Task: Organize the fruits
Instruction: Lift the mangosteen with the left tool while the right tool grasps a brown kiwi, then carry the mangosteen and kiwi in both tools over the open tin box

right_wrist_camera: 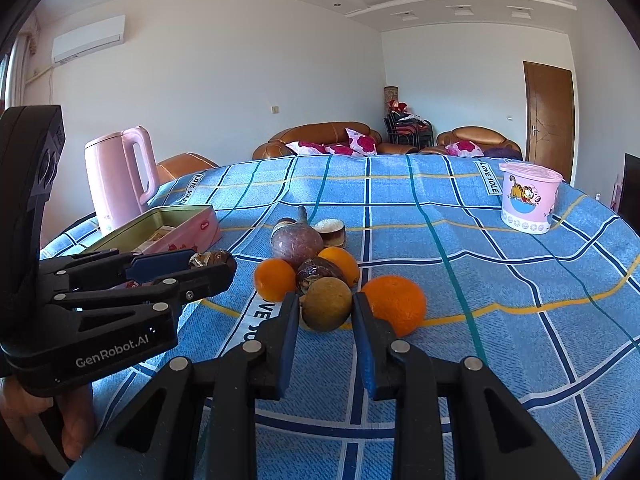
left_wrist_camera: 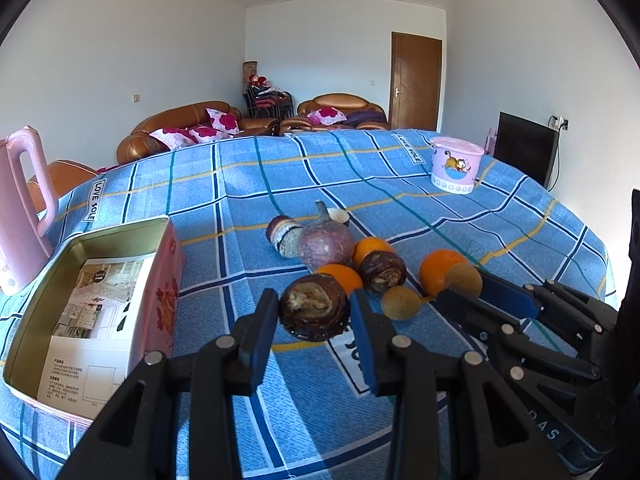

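Left hand-held gripper [left_wrist_camera: 314,314]: its two blue-padded fingers stand on both sides of the dark brown wrinkled round fruit with a pale broken top [left_wrist_camera: 313,306]; pads look touching or nearly so, I cannot tell if it is really clamped
Right hand-held gripper [right_wrist_camera: 326,312]: half open around the olive-brown round smooth fruit [right_wrist_camera: 326,303], pads just beside its sides
Place of fruits: a small heap in the middle of the counter with blue checked cloth [right_wrist_camera: 500,280]; bright orange citrus [right_wrist_camera: 395,304] touches the olive-brown one on the right
Goal container, my guess: the open pink rectangular metal tin with paper inside [left_wrist_camera: 84,312], left of the heap
Handling: dark fruit seems dry, light, with a brittle cracked shell, so hold the widest middle softly; the olive-brown one looks firm but round, it may roll, take it at the equator
Risk: neighbours can be pushed when lifting
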